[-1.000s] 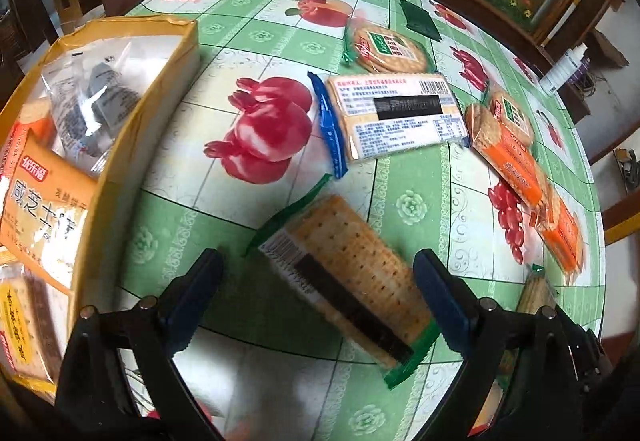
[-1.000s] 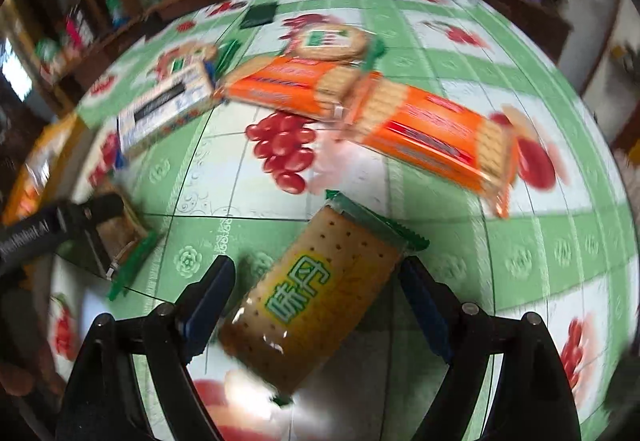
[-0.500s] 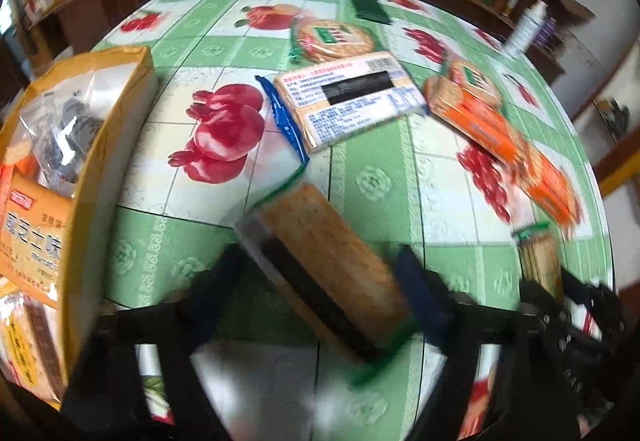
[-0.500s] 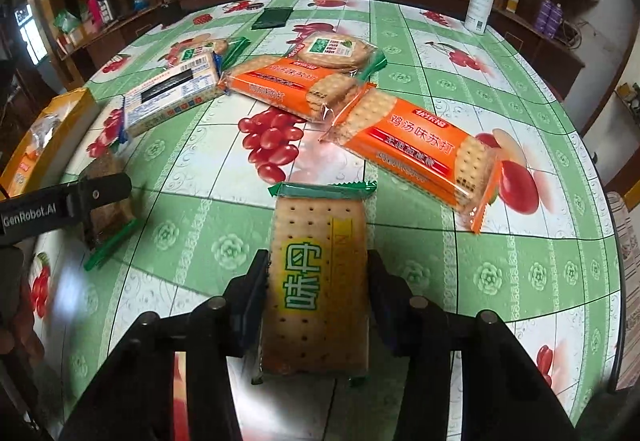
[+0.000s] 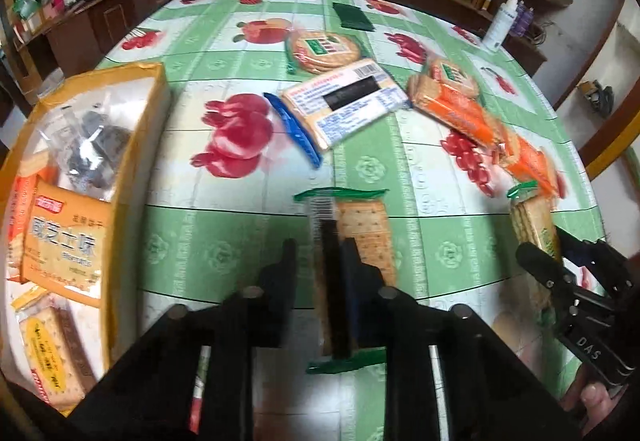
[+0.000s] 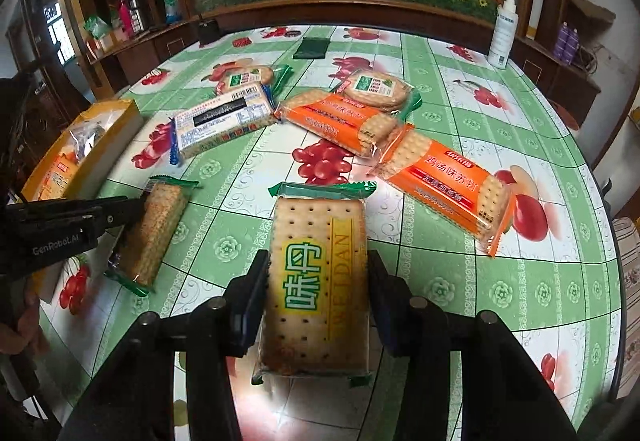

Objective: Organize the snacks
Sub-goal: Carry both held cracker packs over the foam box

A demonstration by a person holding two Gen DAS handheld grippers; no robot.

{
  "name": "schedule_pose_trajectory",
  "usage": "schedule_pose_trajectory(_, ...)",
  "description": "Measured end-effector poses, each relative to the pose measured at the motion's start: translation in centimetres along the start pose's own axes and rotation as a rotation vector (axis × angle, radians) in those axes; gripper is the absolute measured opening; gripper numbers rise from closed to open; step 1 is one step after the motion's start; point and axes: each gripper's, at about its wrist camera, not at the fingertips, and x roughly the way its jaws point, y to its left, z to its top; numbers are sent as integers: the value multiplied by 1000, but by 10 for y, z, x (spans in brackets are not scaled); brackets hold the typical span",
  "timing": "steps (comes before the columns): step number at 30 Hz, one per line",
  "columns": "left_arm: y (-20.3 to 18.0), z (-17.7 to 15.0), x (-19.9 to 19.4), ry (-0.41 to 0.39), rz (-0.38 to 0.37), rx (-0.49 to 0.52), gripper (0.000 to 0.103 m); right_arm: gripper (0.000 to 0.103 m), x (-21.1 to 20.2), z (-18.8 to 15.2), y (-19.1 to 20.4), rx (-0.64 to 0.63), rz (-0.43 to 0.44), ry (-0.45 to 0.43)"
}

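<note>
My left gripper [image 5: 320, 261] is shut on a green-edged cracker pack [image 5: 360, 237], held edge-on above the table; it also shows in the right wrist view [image 6: 154, 231]. My right gripper [image 6: 316, 281] is shut on a yellow-label cracker pack [image 6: 316, 273], also visible in the left wrist view [image 5: 534, 219]. A yellow box [image 5: 132, 161] holding several snack packs stands at the left, seen too in the right wrist view [image 6: 104, 137].
On the green fruit-print tablecloth [image 6: 460, 273] lie a blue-edged white pack [image 6: 220, 119], two orange cracker packs [image 6: 340, 121] [image 6: 444, 181] and two round biscuit packs [image 6: 376, 89] [image 6: 248, 77]. A spray bottle [image 6: 502, 33] stands at the far right edge.
Both grippers have closed on their cracker packs and lifted them. The left pack has turned edge-on between the fingers; the right pack has straightened between the jaws.
</note>
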Motion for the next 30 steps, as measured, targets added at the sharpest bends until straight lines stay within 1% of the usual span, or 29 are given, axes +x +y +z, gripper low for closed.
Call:
schedule_pose_trajectory(1,2,0,1,7,-7,-8,39,47,1,0,-1,4,8,0)
schedule_pose_trajectory(2,3,0,3,16,-18,-20,53,47,1,-1,-1,8,13,-1)
schedule_pose_trajectory(3,2,-1,4,20,-37,-27,61,47,1,-2,-1,12,13,0)
schedule_pose_trajectory(4,0,-3,2,17,-50,-27,64,47,1,-3,-1,13,13,-1)
schedule_pose_trajectory(5,-4,-3,1,12,-57,-23,69,47,0,-3,-1,14,14,-2)
schedule_pose_trajectory(6,-9,-4,0,8,-56,-11,76,47,0,-3,-2,16,17,-2)
schedule_pose_trajectory(7,-16,-4,0,1,-38,12,77,47,0,-3,-2,17,20,-2)
schedule_pose_trajectory(9,-28,-5,5,1,8,62,77,47,1,-2,-2,16,20,-1)
schedule_pose_trajectory(10,-30,-6,8,10,14,75,77,47,0,-2,-2,16,21,-1)
schedule_pose_trajectory(11,-32,-7,12,21,12,85,66,47,0,-2,-2,16,26,-1)
schedule_pose_trajectory(12,-33,-9,18,38,21,95,50,47,0,-3,-2,17,28,-1)
schedule_pose_trajectory(17,-31,-11,16,22,16,117,49,47,-2,-2,-1,19,39,-8)
schedule_pose_trajectory(24,-18,-5,-17,-69,31,94,49,47,-1,7,19,-6,68,-16)
schedule_pose_trajectory(27,-4,-1,-37,-116,54,71,49,47,-2,15,34,-31,84,-30)
schedule_pose_trajectory(30,13,1,-50,-146,83,44,49,47,-3,24,48,-55,106,-42)
